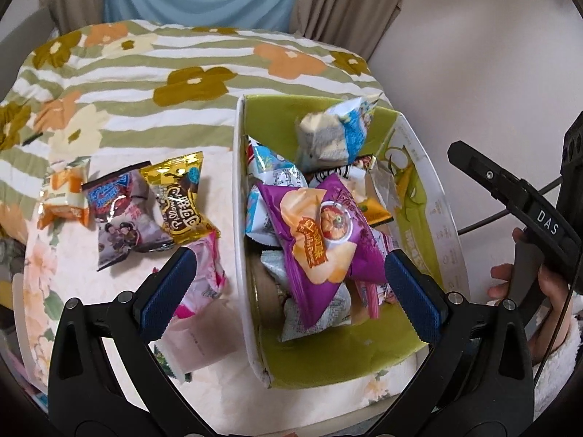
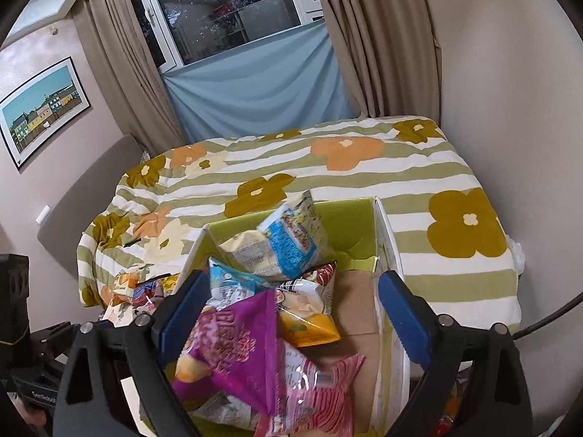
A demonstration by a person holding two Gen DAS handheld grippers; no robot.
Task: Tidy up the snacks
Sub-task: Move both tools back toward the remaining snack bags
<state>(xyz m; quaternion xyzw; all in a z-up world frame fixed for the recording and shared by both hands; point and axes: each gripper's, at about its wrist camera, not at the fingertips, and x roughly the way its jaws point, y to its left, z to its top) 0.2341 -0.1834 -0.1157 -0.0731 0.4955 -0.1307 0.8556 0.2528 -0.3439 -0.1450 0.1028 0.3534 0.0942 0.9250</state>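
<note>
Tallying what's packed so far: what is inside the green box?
The green box holds a heap of snack bags: a purple chip bag on top, a blue-and-white bag behind, a pink striped bag. Lower packets are mostly covered.

bed (image 2: pixel 364 182) with a flowery striped quilt, window (image 2: pixel 226 11) right behind it with tan curtains (image 2: pixel 375 36), framed picture (image 2: pixel 43 109) on the wall left of the bed

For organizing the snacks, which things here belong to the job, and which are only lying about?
Belong to the job:
- green-lined cardboard box
- purple chip bag in it
- blue-and-white bag in it
- gold foil packet, still on the bed
- open left gripper

Lying about:
- flowered striped quilt
- framed house picture
</note>
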